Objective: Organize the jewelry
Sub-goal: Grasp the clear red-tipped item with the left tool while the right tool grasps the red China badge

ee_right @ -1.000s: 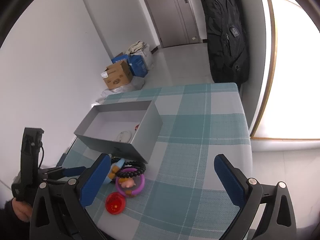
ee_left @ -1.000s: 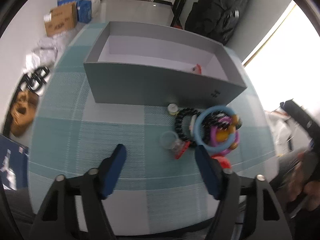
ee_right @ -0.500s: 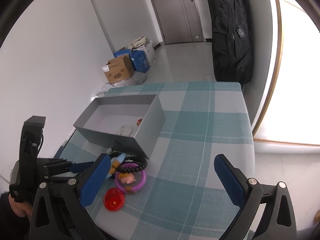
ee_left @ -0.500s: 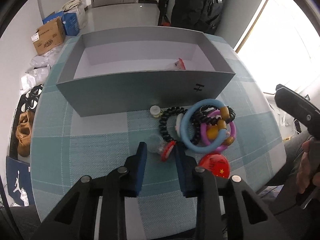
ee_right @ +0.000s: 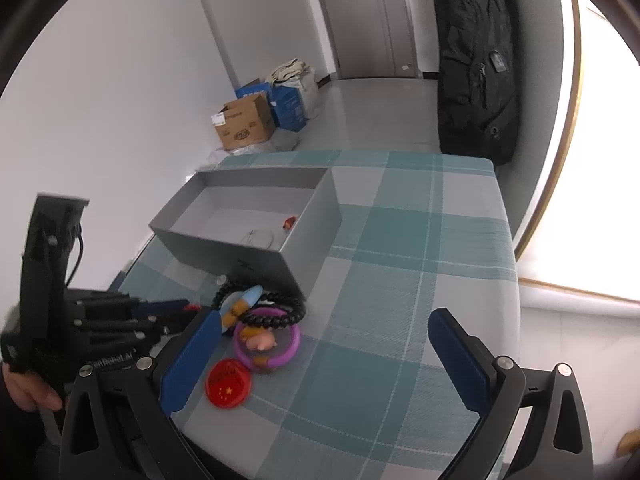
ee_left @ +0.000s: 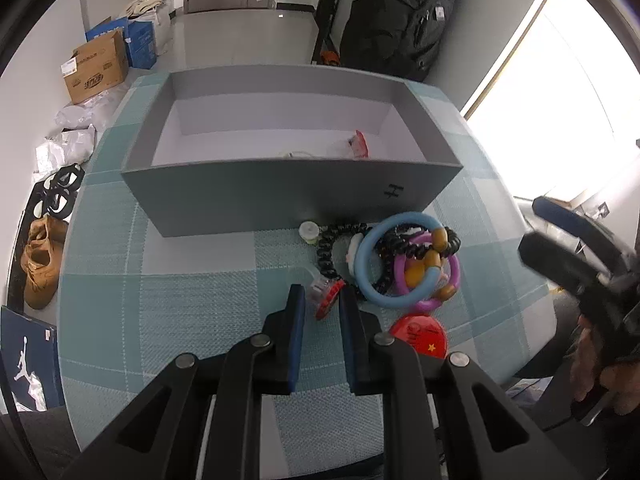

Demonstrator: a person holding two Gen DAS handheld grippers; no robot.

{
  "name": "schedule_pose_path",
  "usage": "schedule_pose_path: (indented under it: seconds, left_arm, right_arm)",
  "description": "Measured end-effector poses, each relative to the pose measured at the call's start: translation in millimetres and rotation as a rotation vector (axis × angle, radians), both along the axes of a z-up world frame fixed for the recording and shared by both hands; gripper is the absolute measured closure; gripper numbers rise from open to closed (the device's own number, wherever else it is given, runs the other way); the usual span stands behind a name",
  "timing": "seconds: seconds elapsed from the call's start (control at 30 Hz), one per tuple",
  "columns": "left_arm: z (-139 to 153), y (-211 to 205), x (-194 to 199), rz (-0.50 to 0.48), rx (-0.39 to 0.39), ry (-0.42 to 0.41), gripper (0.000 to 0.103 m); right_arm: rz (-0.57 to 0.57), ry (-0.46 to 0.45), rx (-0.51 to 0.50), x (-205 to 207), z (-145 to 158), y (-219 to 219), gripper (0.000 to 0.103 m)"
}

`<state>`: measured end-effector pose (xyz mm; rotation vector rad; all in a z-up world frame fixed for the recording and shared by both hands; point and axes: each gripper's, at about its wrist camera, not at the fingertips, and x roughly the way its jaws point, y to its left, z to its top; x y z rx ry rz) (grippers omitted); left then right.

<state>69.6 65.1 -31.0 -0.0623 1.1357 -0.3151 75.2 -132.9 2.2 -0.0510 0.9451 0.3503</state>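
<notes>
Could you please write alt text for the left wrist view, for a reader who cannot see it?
The left gripper, jaws nearly shut, closes on a small clear jar with a red lid lying on a checked tablecloth. Beside it lie tangled bracelets, before an open grey box.

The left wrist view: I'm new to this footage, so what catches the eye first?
The tangle of bright jewelry: a blue ring, a purple ring and a black bead bracelet heaped on the checked tablecloth just before the grey box. The left tongs are closed on a small red-capped clear piece beside the heap.
</notes>
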Motion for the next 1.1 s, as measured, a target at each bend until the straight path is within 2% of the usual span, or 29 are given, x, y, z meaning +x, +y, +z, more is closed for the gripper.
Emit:
schedule_pose_path:
  seconds: [0.33, 0.63, 0.73, 0.8, 0.93, 1.0, 1.03, 1.1]
  left_arm:
    - [12, 4, -5, 0.018, -0.046, -0.025, 0.090]
    - [36, 18, -10, 0.075, -0.127, -0.129, 0.090]
    - [43, 24, -10, 0.096, -0.158, -0.165, 0.090]
    - [45, 26, -10, 0.106, -0.173, -0.178, 0.090]
    - [43, 28, -9, 0.125, -0.186, -0.182, 0.090]
    - [43, 31, -9, 0.136, -0.194, -0.187, 0.090]
    - [43, 31, -8, 0.139, -0.197, -0.186, 0.090]
    - [43, 34, -8, 0.150, -0.199, -0.189, 0.090]
  right_arm:
    - [0.042, 0.056, 0.015, -15, -11, 10, 0.000]
    - [0.145, 0.134, 0.007, -32, -27, 38, 0.002]
    - [0.169, 0.143, -0.015, -37, -32, 47, 0.007]
    - [0.190, 0.150, -0.029, -39, -35, 53, 0.017]
    - [0.220, 0.160, -0.070, -43, -43, 68, 0.030]
    - [0.231, 0.152, -0.102, -45, -45, 73, 0.041]
    - [0.237, 0.147, -0.142, -46, -48, 78, 0.042]
    - [0.251, 0.125, -0.179, -49, -48, 84, 0.051]
